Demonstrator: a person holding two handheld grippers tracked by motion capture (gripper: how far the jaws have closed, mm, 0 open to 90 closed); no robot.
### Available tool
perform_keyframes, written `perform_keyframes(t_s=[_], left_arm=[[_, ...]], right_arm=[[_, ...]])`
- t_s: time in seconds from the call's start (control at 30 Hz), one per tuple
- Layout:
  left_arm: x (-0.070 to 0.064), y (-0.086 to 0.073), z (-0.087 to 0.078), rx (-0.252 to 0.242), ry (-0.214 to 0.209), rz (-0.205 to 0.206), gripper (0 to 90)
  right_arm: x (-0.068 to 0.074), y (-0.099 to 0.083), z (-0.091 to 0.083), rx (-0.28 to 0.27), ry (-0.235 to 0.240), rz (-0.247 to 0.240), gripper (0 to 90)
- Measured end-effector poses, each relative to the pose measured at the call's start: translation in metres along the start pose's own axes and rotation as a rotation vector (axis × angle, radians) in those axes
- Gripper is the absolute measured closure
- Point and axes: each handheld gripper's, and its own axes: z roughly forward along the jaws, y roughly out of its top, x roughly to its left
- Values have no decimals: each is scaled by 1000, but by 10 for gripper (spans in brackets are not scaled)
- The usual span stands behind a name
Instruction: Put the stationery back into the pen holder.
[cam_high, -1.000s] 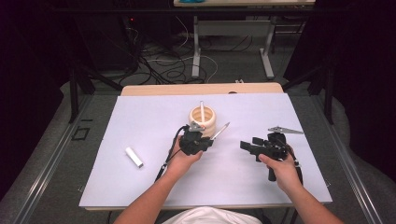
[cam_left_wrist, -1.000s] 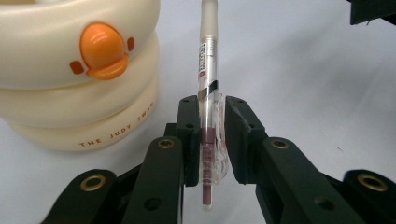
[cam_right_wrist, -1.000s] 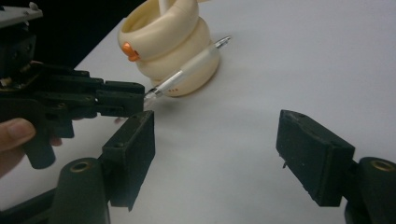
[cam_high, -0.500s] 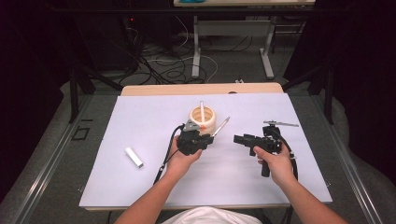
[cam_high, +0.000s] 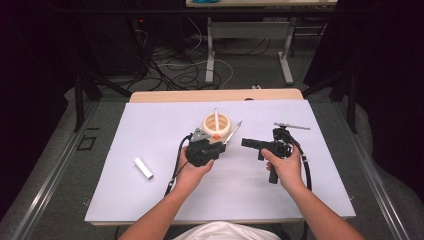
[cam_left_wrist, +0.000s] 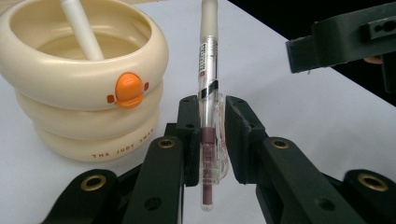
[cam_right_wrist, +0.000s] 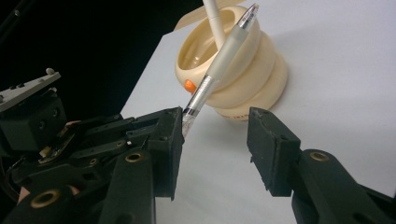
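- Two grippers: left gripper (cam_high: 218, 148) pinches pen (cam_left_wrist: 208, 100) near its clip end, beside the cream holder (cam_high: 216, 125); right gripper (cam_right_wrist: 215, 140) has jaws spread, close to the pen.
- Risk: pen probably pivots or slips in that narrow pinch if the right jaws knock it.
- Risk: swinging pen may tip holder.
- Unclear: white stick (cam_left_wrist: 82, 28) base hidden in holder; small white object (cam_high: 143, 168) too blurred to identify.

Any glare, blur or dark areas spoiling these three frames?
High view: evenly lit table, black surroundings, soft overall. Left gripper view: pen sharp, no glare. Right gripper view: holder clear, near jaws slightly soft, left background black.
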Motion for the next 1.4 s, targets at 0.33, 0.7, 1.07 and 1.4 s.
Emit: perform_keyframes(t_s=[0.33, 0.7, 1.07, 1.4], left_arm=[[-13, -5, -11, -23, -35, 12, 770], [-24, -13, -9, -19, -77, 33, 770], [-32, -19, -4, 6, -96, 52, 770], [-34, -20, -3, 12, -104, 58, 769]], right_arm=[[4, -8, 10, -37, 70, 114, 535], [-10, -14, 12, -10, 73, 182, 592], [-9, -18, 15, -40, 68, 227, 645], [-13, -19, 15, -2, 61, 260, 747]])
